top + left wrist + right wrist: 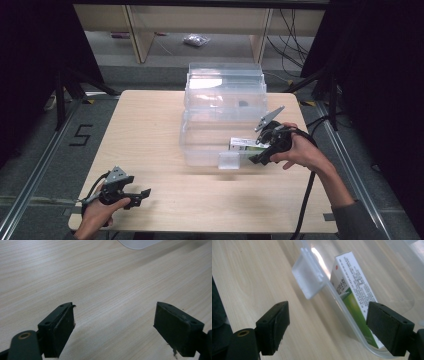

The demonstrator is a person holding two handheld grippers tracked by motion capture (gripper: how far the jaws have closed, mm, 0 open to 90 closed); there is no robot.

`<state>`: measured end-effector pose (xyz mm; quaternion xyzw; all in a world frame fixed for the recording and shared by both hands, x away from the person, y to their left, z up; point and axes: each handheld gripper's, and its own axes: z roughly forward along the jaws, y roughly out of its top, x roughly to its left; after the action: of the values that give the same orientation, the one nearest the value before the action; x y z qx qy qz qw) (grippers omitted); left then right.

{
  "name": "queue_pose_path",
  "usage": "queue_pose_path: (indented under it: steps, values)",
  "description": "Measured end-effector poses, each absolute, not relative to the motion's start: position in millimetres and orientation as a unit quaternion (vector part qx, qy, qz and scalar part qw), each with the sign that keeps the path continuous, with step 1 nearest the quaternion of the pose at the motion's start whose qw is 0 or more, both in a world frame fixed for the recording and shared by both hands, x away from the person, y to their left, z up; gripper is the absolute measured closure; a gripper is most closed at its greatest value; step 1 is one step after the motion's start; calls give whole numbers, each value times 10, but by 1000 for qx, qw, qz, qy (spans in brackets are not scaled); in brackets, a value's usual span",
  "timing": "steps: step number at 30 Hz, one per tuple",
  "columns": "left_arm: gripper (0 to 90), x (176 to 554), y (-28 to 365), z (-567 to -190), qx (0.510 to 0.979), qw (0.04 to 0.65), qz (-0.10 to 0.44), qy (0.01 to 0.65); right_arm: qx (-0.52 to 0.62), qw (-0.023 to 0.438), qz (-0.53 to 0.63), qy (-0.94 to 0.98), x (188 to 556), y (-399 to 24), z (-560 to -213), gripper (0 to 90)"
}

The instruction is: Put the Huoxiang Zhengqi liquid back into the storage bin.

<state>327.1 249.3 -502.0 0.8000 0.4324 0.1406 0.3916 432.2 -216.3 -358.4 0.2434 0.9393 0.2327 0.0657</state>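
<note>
My right gripper point(328, 326) has its jaws spread wide with nothing between the pads, and they straddle the near wall of the clear plastic box point(352, 322): one jaw stands outside over the table point(249, 272), the other is inside, just beside the green and white carton point(353, 290). The carton stands on edge inside the box, leaning against or very close to that near wall, a little past the clip-on latch tab point(308, 280) that hangs off the rim. From the high view, the right gripper point(260, 152) sits at the front right corner of the box point(200, 145), with the carton point(247, 145) showing through the wall. I judge the step to be either letting the carton go in the box or taking it out; the open jaws fit both. To do it well, I would keep the outer jaw off the wall and the latch tab, so that a squeeze does not pinch plastic together with the carton, and I would move straight up over the rim, not sideways. My left gripper point(113, 325) is also wide open, hovering low over bare wood; in the high view it point(137, 196) rests near the front left corner, well apart from the box, and can stay there.
</note>
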Motion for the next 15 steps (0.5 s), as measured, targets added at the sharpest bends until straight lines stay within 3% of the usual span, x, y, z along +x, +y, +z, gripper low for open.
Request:
queue_pose_path:
  steps: [15]
  values:
    - [160, 3271, 2492, -5020, 800, 392, 140, 433, 223, 53, 238, 944, 4126, -2104, -3682, 193]
